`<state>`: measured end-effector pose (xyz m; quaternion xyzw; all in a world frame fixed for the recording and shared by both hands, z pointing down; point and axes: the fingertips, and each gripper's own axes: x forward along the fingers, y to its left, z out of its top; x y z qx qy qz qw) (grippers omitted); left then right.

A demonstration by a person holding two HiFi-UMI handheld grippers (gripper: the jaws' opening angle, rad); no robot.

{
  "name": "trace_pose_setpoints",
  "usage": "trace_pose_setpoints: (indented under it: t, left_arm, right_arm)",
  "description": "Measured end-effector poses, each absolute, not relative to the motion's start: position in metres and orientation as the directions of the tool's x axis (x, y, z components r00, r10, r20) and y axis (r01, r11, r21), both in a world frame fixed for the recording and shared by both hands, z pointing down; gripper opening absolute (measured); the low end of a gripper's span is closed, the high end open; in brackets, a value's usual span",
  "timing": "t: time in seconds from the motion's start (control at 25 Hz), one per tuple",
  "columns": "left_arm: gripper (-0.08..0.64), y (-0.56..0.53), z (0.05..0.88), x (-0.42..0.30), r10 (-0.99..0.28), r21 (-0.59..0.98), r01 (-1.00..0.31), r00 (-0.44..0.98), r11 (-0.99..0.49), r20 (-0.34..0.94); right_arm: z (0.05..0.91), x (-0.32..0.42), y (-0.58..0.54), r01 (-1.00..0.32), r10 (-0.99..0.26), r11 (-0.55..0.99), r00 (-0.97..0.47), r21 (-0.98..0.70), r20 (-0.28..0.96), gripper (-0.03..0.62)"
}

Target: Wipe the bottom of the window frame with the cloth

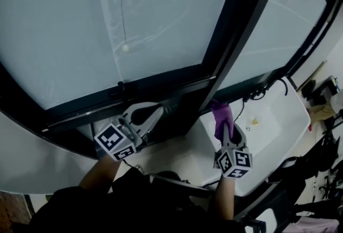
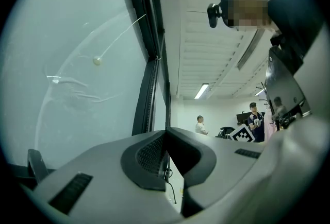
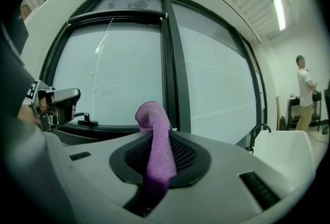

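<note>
Where the head view looks down, the dark bottom rail of the window frame (image 1: 161, 84) runs below the pale glass (image 1: 107, 17), with a small latch (image 1: 120, 89) standing on it and a dark mullion (image 1: 236, 39) rising from its right part. The left gripper (image 1: 154, 115) lies just below the rail, right of the latch. The right gripper (image 1: 225, 131) holds up a purple cloth (image 1: 221, 115) at the foot of the mullion, near the rail; I cannot tell whether the cloth touches it. A white sink (image 1: 284, 125) with a dark faucet (image 1: 266, 86) sits just right of that gripper, and dark clutter fills the far right edge. In the left gripper view the jaws are pressed together with nothing between them; beyond them stand the glass, the mullion, lit ceiling lamps (image 2: 202, 90) and two people (image 2: 200, 124) far across the room. In the right gripper view the jaws are clamped on the cloth, which runs up between them as a narrow strip and curls over at the top in front of the mullion's foot. The latch sits on the rail at the left, with the left gripper beside it, the faucet and sink are at the right, and a person (image 3: 305, 91) stands at the far right.
</note>
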<state>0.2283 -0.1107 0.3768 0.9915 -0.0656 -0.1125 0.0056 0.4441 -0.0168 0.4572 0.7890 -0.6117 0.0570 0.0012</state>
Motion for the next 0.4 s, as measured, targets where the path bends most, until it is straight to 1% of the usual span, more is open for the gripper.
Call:
trace_pose_setpoints:
  t: [0.4]
  left_arm:
    - [-0.008, -0.12, 0.386, 0.228, -0.13, 0.031, -0.127, 0.971, -0.991, -0.199]
  right_arm:
    - [0.462, 0.429, -0.02, -0.969, -0.967, -0.238, 0.231, -0.062, 0.106, 0.061]
